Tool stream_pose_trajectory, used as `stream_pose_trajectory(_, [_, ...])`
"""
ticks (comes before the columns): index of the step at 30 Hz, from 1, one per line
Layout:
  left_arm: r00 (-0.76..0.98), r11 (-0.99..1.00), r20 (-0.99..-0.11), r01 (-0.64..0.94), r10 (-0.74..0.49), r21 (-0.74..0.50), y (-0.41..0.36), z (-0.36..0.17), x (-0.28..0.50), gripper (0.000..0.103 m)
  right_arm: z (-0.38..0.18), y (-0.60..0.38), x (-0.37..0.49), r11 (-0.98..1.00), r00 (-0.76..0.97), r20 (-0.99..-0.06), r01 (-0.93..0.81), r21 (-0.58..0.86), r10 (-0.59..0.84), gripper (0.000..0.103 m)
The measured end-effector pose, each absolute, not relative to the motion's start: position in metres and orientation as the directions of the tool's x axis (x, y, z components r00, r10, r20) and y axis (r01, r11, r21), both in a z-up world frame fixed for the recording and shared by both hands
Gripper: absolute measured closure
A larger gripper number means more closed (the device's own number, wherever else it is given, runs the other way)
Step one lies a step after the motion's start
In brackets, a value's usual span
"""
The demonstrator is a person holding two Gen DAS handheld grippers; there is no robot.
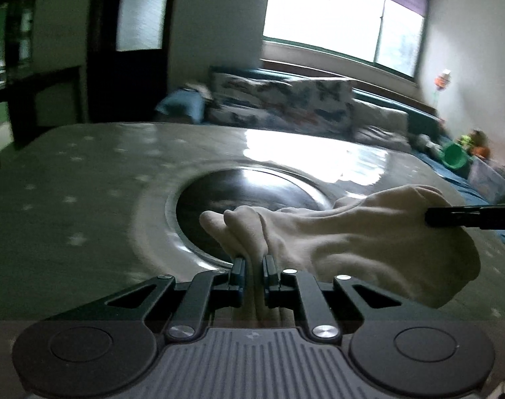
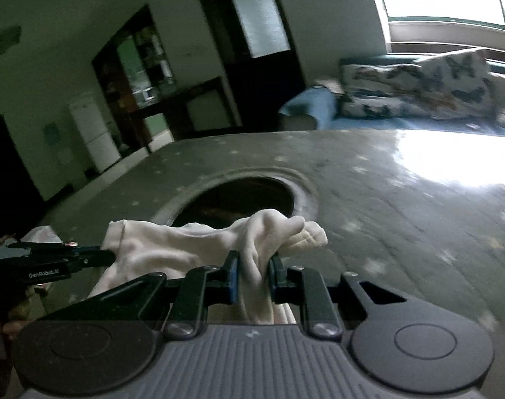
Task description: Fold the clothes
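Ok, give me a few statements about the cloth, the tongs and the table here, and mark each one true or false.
1. Both tongs are clamped on the same white garment. True: the left tongs and the right tongs each pinch a bunch of it.
2. The garment lies flat and spread out on the table. False: it is bunched and hangs between the two tongs.
3. The table has a dark round inset in its middle. True: the round inset sits just beyond the garment.
4. The tabletop covering is plain red. False: it is greyish with small pale stars.
5. A sofa with patterned cushions stands beyond the table, below a bright window. True.
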State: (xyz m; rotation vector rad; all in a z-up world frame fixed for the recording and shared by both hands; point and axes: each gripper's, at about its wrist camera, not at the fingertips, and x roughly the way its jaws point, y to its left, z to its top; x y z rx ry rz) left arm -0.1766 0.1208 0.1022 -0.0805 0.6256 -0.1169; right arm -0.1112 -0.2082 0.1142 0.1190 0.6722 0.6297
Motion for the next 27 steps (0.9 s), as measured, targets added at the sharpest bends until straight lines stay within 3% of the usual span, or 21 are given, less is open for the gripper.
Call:
stream_pose_trajectory(15, [0.805,0.982,-0.573,-0.189,0.155,0.000,0.235,0.108,-0.174,0.092,0.104,-0.055,-0.064,0.682,0.471,-0.520,-0.637,0.359,0.713,0.087])
stream_pose_trajectory(27, [0.724,0.961,-0.657,-0.276,0.209,0.002,0.265,0.073,-0.163,0.092,0.069,-0.016,-0.053,0.683,0.403,-0.601,-0.637,0.358,0.690,0.084])
